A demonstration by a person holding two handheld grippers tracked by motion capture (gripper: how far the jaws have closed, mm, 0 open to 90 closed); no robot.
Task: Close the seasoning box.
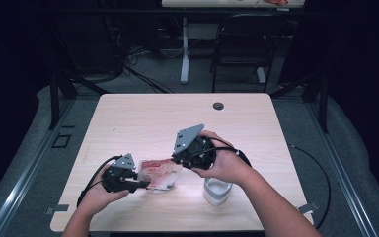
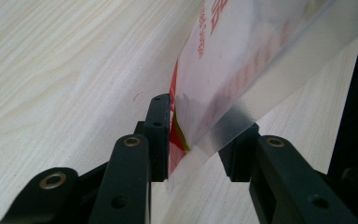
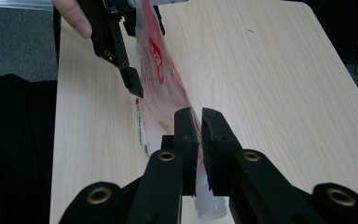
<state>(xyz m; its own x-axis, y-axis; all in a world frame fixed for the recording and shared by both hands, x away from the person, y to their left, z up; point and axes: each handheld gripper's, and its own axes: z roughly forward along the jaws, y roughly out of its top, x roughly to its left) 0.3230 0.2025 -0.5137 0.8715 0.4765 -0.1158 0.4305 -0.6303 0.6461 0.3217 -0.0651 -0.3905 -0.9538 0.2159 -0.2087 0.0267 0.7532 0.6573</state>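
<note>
A clear pouch with red print (image 1: 160, 172) is held up just above the light wooden table (image 1: 143, 113), stretched between both grippers. My left gripper (image 1: 145, 183) grips its near end. In the left gripper view the pouch (image 2: 242, 60) runs between the jaws (image 2: 200, 126), with the left pad flat against it and the right pad at its clear seam. My right gripper (image 1: 176, 162) grips the other end. Its jaws (image 3: 199, 116) stand almost together on the pouch (image 3: 161, 88), and a white spout-like piece (image 3: 210, 211) shows beneath them. The left gripper (image 3: 145, 58) shows farther off.
A white cup-like container (image 1: 217, 191) stands on the table under the right hand, near the front edge. A dark cable hole (image 1: 218, 105) sits at the far side. A black chair (image 1: 246, 44) and a desk leg stand beyond the table.
</note>
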